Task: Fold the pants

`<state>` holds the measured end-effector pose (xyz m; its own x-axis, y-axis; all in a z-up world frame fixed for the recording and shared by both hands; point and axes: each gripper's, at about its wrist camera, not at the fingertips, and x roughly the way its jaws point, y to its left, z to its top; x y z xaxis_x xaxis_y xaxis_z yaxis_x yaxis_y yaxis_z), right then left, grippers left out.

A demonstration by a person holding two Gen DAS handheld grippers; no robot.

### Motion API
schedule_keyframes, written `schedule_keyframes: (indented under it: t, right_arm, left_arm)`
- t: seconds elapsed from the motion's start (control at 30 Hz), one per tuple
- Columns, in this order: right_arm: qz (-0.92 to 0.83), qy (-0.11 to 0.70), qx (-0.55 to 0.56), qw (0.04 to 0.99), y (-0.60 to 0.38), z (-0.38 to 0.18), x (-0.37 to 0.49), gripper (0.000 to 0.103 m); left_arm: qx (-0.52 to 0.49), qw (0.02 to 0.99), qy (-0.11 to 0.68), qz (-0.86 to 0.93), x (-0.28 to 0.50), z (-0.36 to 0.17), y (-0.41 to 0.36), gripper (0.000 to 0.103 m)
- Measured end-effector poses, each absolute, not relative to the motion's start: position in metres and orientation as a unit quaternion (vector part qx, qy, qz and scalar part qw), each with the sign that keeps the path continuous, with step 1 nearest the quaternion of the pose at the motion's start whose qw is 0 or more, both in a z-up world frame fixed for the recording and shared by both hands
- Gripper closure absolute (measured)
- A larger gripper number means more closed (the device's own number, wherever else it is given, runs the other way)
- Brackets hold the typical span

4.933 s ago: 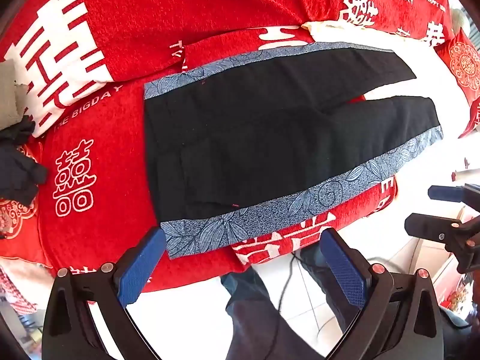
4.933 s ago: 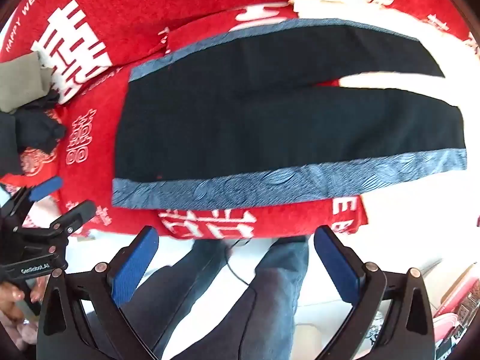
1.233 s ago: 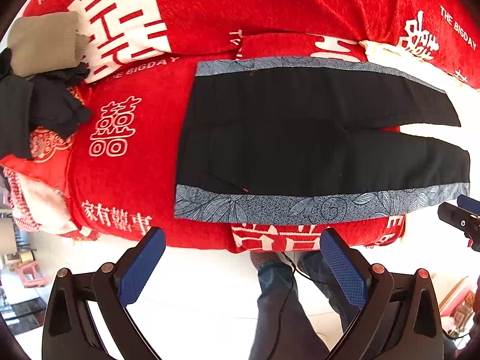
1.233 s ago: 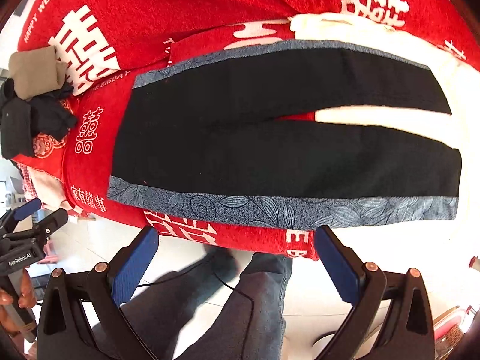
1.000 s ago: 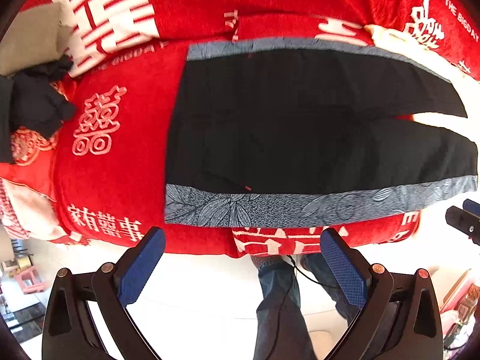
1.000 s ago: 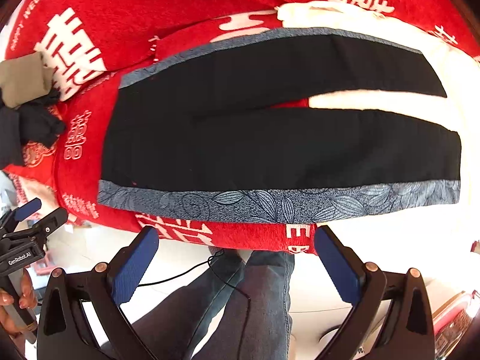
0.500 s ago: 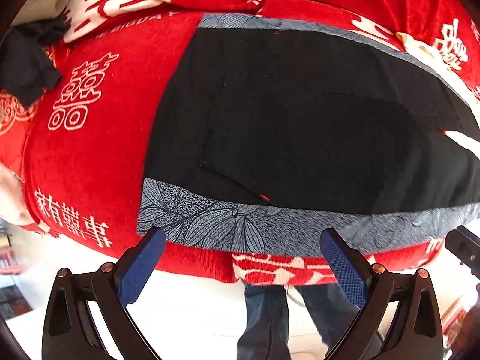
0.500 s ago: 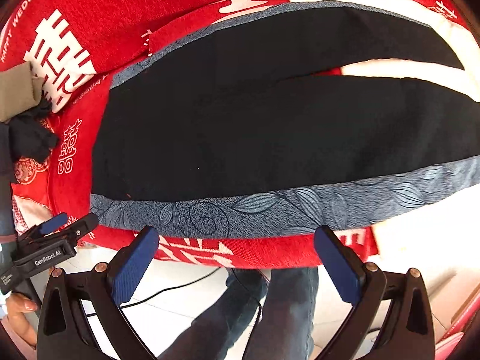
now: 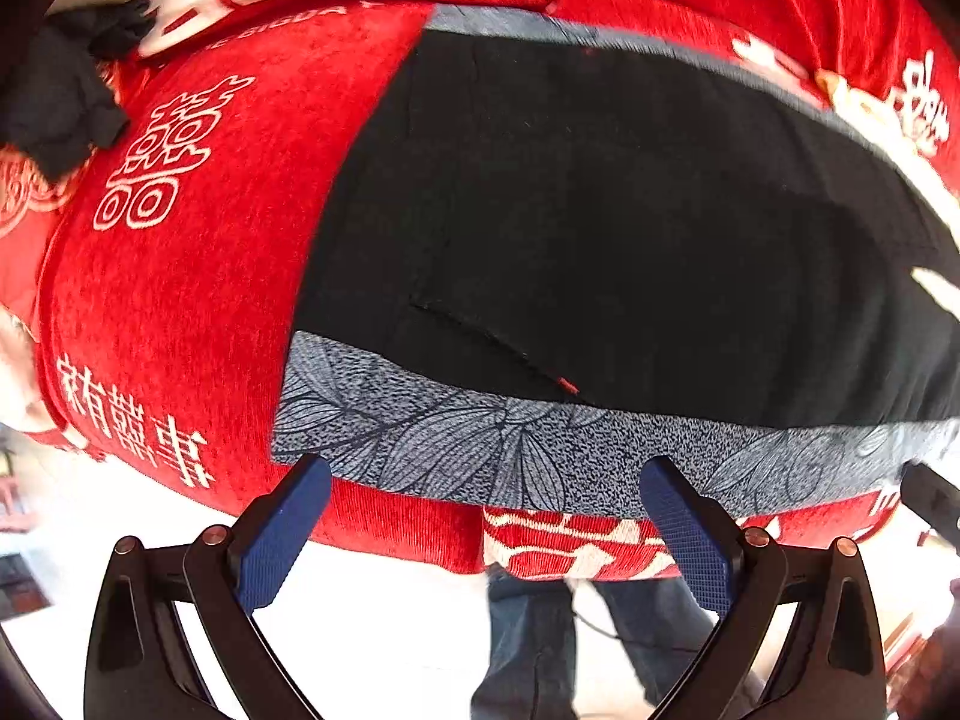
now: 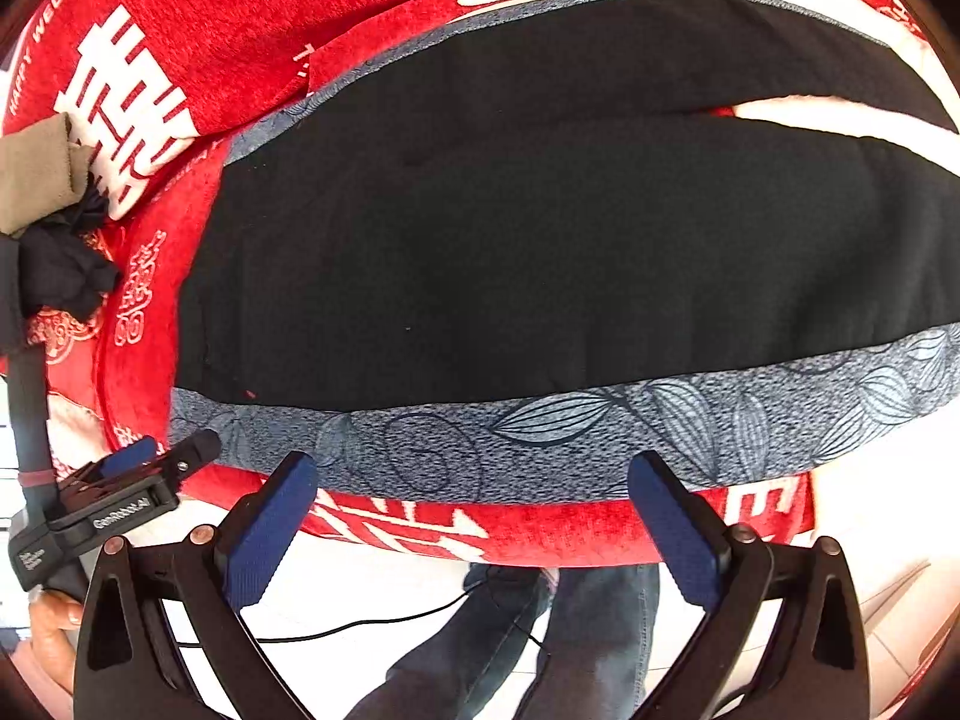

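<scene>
Black pants (image 9: 600, 228) with grey leaf-patterned side stripes (image 9: 480, 450) lie flat on a red blanket (image 9: 180, 276), waist to the left, legs running right. They also fill the right wrist view (image 10: 540, 240). My left gripper (image 9: 486, 498) is open and empty, its tips just at the near stripe close to the waist corner. My right gripper (image 10: 474, 492) is open and empty, its tips at the near stripe (image 10: 540, 438) farther along the leg. The left gripper also shows at the left of the right wrist view (image 10: 150, 468).
A pile of dark and tan clothes (image 10: 48, 228) lies at the blanket's left end, also seen in the left wrist view (image 9: 60, 96). The person's jeans-clad legs (image 10: 540, 642) stand below the bed edge on a white floor with a black cable (image 10: 360, 624).
Both grippers have moved down and in toward the near striped edge of the pants, which now look much larger. Both stay open.
</scene>
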<state>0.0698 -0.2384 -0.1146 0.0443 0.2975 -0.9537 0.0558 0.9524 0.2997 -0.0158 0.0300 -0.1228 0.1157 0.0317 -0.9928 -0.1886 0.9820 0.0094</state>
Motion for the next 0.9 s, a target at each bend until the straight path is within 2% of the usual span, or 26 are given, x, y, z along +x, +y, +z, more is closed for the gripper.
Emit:
schedule_keyframes:
  t: [0.17, 0.23, 0.3, 0.37, 0.4, 0.67, 0.7, 0.73, 0.77, 0.9]
  right_arm:
    - [0.165, 0.682, 0.222, 0.677, -0.228, -0.125, 0.065, 0.0]
    - [0.202, 0.687, 0.266, 0.645, -0.217, -0.141, 0.058, 0.0]
    - [0.217, 0.699, 0.291, 0.616, -0.203, -0.165, 0.048, 0.005]
    - [0.217, 0.711, 0.308, 0.594, -0.19, -0.192, 0.038, 0.033]
    - [0.215, 0.712, 0.314, 0.59, -0.187, -0.2, 0.036, 0.036]
    - [0.177, 0.655, 0.438, 0.59, -0.2, -0.223, 0.023, 0.038]
    - [0.171, 0.648, 0.459, 0.583, -0.202, -0.225, 0.023, 0.044]
    - [0.167, 0.644, 0.472, 0.578, -0.204, -0.226, 0.024, 0.076]
    - [0.163, 0.64, 0.482, 0.576, -0.206, -0.227, 0.027, 0.093]
    - [0.215, 0.622, 0.47, 0.588, -0.199, -0.202, 0.044, 0.095]
  left_arm:
    - [-0.164, 0.731, 0.66, 0.052, -0.034, -0.137, 0.069, 0.001]
    - [-0.195, 0.729, 0.655, 0.049, -0.041, -0.143, 0.081, 0.013]
    - [-0.225, 0.723, 0.652, 0.042, -0.048, -0.152, 0.091, 0.015]
    - [-0.252, 0.721, 0.645, 0.034, -0.053, -0.159, 0.098, 0.015]
    - [-0.261, 0.72, 0.642, 0.032, -0.055, -0.161, 0.1, 0.015]
    - [-0.301, 0.705, 0.642, 0.001, -0.058, -0.174, 0.094, 0.015]
    - [-0.304, 0.701, 0.645, -0.001, -0.056, -0.175, 0.093, 0.015]
    - [-0.311, 0.696, 0.646, -0.002, -0.055, -0.176, 0.091, 0.015]
    - [-0.325, 0.692, 0.644, -0.002, -0.053, -0.178, 0.091, 0.015]
    - [-0.402, 0.681, 0.612, 0.004, -0.033, -0.182, 0.094, 0.016]
